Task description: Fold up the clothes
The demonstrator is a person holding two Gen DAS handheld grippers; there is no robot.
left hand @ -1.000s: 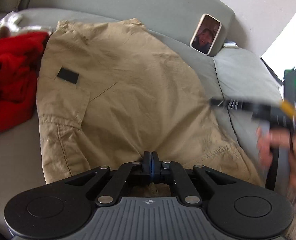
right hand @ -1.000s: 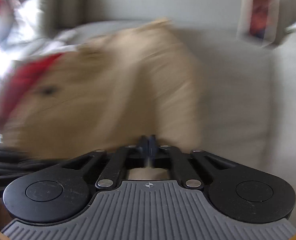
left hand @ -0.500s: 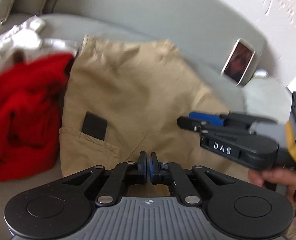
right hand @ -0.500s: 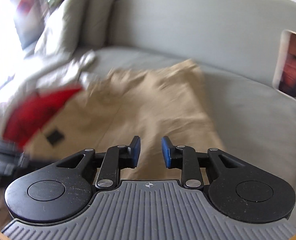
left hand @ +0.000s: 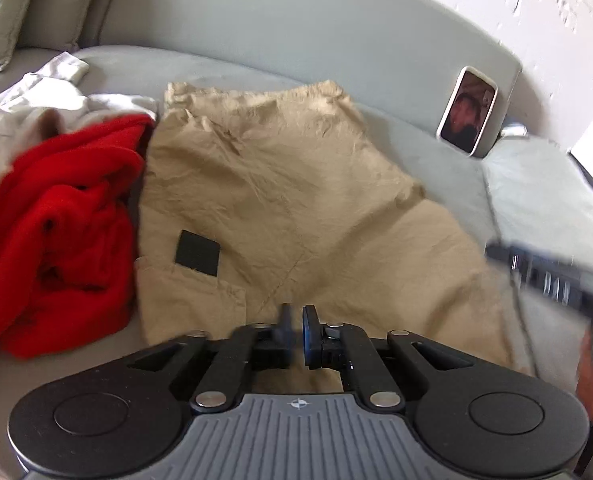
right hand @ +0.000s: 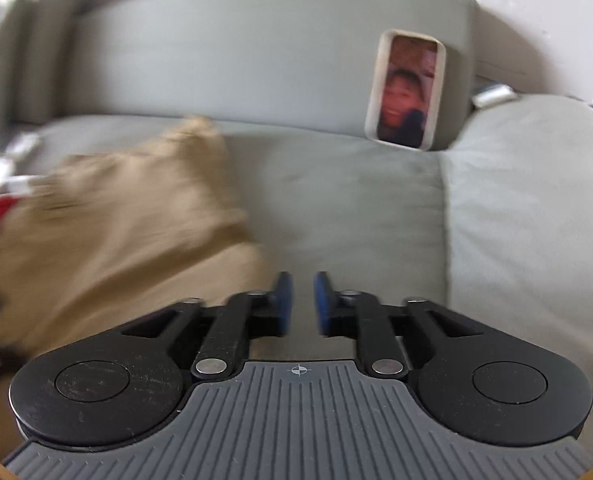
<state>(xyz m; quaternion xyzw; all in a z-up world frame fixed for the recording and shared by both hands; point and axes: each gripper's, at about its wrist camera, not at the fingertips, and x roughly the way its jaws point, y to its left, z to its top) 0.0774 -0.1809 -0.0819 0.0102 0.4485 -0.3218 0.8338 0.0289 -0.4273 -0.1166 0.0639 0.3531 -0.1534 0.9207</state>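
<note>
Spanning both views, a grey sofa (left hand: 256, 36) carries tan trousers (left hand: 280, 200) spread flat beside a red garment (left hand: 56, 232). The right hand-held gripper (right hand: 301, 304), just opened, holds nothing; the left hand-held gripper (left hand: 296, 332) is nearly closed, empty.

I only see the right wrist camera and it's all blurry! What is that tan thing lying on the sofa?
Observer: The left wrist view is sharper. It's a pair of tan cargo pants spread flat on the sofa seat, with a black square patch just above a side pocket.
Operator: And the little red bit at my left edge, what's that?
Observer: That's a crumpled red fleece garment. It is much bigger than you can see, and it is bunched up against the left edge of the pants.
</note>
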